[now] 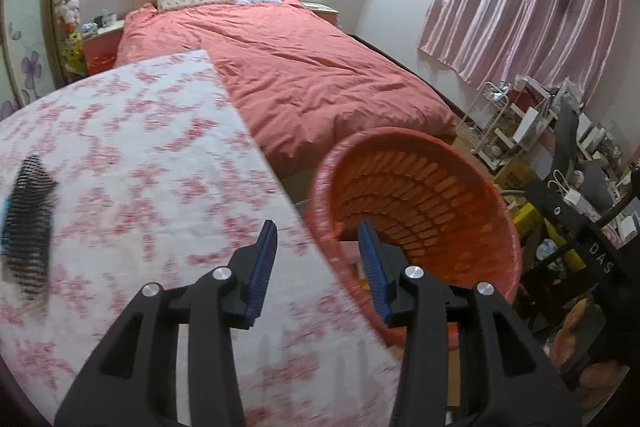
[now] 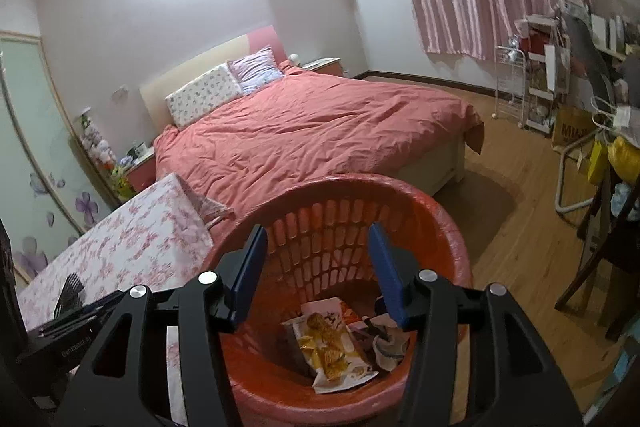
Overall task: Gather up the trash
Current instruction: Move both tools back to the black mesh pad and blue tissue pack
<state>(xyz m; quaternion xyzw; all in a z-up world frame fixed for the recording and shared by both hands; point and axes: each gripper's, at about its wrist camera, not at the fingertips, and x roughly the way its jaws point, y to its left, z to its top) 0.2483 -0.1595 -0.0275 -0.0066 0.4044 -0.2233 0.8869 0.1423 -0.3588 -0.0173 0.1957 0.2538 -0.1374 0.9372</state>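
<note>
White letters "DAS" stand on a black frame part (image 1: 599, 257) at the near right in the left wrist view. In the right wrist view, a yellow-brown paper bag (image 2: 571, 130) on the floor at the far right bears dark letters "MUJ". Small pale print on a black device (image 2: 68, 341) at the near left is too blurred to read.

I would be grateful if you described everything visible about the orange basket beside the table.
The orange basket is round, apparently plastic, with a smooth rolled rim and walls pierced by rows of slots. It stands upright on the wooden floor, close against the floral-clothed table, near the foot of the bed. Crumpled snack wrappers lie at its bottom.
</note>
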